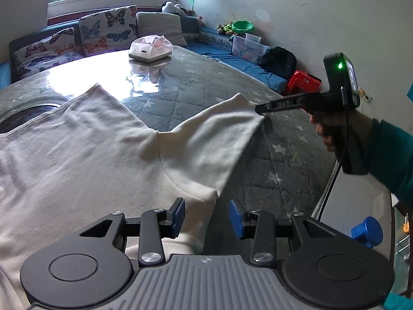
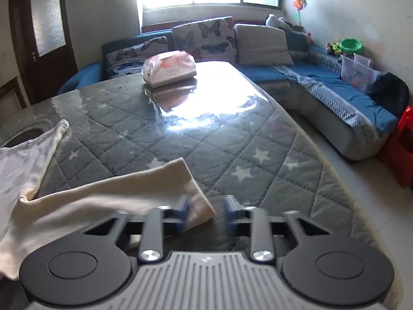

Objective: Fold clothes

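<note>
The shirt (image 1: 90, 160) lies spread flat on the table (image 1: 206, 87), filling the left view from 9 o'clock to the centre. Its sleeve (image 1: 219, 134) stretches out toward 2 o'clock, not yet folded over the body. The step in hand looks like the sleeve fold, at its very start. The left gripper (image 1: 206, 217) hovers at 6 o'clock over the shirt's side edge below the armpit. Its tongs are released, the blue pads apart with cloth under the gap and nothing pinched. The right gripper (image 1: 259, 109), held by a hand (image 1: 333, 131) at 3 o'clock, has its tips at the cuff. In its own view the right gripper (image 2: 206, 211) shows tongs released too: the pads stand apart, the cuff corner lies against the left pad, and bare table cover shows in the gap. The next move probably calls for sliding the pads around that cuff corner, clenching on it, and carrying it across the body toward 9 o'clock. The left gripper would meanwhile pin or lift the side edge so the shirt does not drag on the slick cover. The left view alone shows the whole body of the shirt, the armpit seam and the right gripper from the side, so the line of the fold can be judged. The right view, somewhat blurred at the fingers, alone shows the gap between its pads and how little of the cuff sits there. It also shows the door at 10 o'clock. A tissue pack (image 2: 169, 68) sits far up the table at 12 o'clock, well apart from the work.
</note>
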`<act>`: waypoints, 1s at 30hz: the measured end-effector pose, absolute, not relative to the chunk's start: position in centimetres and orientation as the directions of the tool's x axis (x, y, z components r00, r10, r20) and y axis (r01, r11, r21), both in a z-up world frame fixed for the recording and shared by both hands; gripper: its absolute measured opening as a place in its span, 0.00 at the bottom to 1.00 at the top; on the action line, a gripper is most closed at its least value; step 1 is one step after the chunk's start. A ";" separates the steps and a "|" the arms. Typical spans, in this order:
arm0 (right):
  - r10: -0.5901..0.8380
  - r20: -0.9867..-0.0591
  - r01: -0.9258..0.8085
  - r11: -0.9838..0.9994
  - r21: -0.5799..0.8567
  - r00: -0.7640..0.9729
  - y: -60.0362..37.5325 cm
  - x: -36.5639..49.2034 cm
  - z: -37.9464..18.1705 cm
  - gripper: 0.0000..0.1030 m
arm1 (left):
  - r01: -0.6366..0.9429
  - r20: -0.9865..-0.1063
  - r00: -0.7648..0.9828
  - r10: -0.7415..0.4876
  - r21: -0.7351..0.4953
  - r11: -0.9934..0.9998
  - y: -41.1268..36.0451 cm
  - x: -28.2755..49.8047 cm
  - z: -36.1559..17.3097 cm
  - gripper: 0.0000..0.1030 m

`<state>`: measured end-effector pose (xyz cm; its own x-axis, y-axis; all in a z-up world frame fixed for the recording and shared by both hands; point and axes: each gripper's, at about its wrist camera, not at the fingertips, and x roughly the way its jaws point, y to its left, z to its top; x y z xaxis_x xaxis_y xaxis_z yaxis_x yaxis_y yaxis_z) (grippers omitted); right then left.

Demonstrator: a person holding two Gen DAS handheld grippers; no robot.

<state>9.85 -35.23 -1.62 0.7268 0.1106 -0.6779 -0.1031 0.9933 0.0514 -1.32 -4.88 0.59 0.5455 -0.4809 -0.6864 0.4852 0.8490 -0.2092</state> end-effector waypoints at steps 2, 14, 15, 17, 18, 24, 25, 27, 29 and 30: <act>0.080 -0.665 -0.106 0.994 0.002 0.743 -34.7 9.5 -1.4 0.04 | 0.484 -0.689 0.536 -0.487 -0.222 0.847 -5.1 -1.0 0.3 0.40; -0.006 -0.600 -0.085 0.989 -0.123 0.800 -32.5 8.5 0.3 0.20 | 0.495 -0.675 0.530 -0.514 -0.246 0.834 -4.6 -2.1 0.1 0.49; 0.026 -0.599 -0.114 0.988 -0.108 0.800 -31.9 8.2 0.4 0.25 | 0.487 -0.670 0.537 -0.512 -0.249 0.837 -4.3 -2.2 0.2 0.51; 0.094 -0.598 -0.174 0.982 -0.077 0.796 -30.7 7.5 0.6 0.37 | 0.470 -0.663 0.554 -0.503 -0.250 0.847 -3.8 -2.6 0.6 0.55; 0.129 -0.600 -0.208 0.976 -0.063 0.790 -30.0 7.2 0.5 0.38 | 0.459 -0.659 0.564 -0.497 -0.250 0.853 -3.3 -2.9 0.8 0.57; 0.201 -0.650 -0.306 0.951 -0.050 0.732 -27.4 6.9 -1.4 0.42 | 0.356 -0.651 0.634 -0.417 -0.233 0.905 0.8 -4.8 1.3 0.60; 0.197 -0.658 -0.305 0.951 -0.052 0.727 -27.3 6.9 -1.7 0.43 | 0.329 -0.650 0.648 -0.396 -0.231 0.916 1.8 -5.1 1.3 0.60; 0.187 -0.659 -0.299 0.952 -0.060 0.728 -27.1 6.4 -1.7 0.50 | 0.263 -0.648 0.678 -0.348 -0.229 0.937 4.2 -5.9 1.5 0.60; 0.185 -0.663 -0.300 0.952 -0.063 0.725 -27.0 6.2 -1.4 0.53 | 0.185 -0.647 0.706 -0.287 -0.222 0.957 6.8 -6.7 1.6 0.60; 0.188 -0.666 -0.306 0.950 -0.063 0.722 -26.9 6.2 -1.5 0.53 | 0.139 -0.648 0.720 -0.248 -0.215 0.967 8.2 -7.1 1.6 0.60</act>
<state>6.16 -26.93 -1.45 0.7215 0.1879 -0.6664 -0.3058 0.9500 -0.0633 -7.05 8.15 1.55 0.7203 -0.2475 -0.6480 0.1387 0.9667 -0.2152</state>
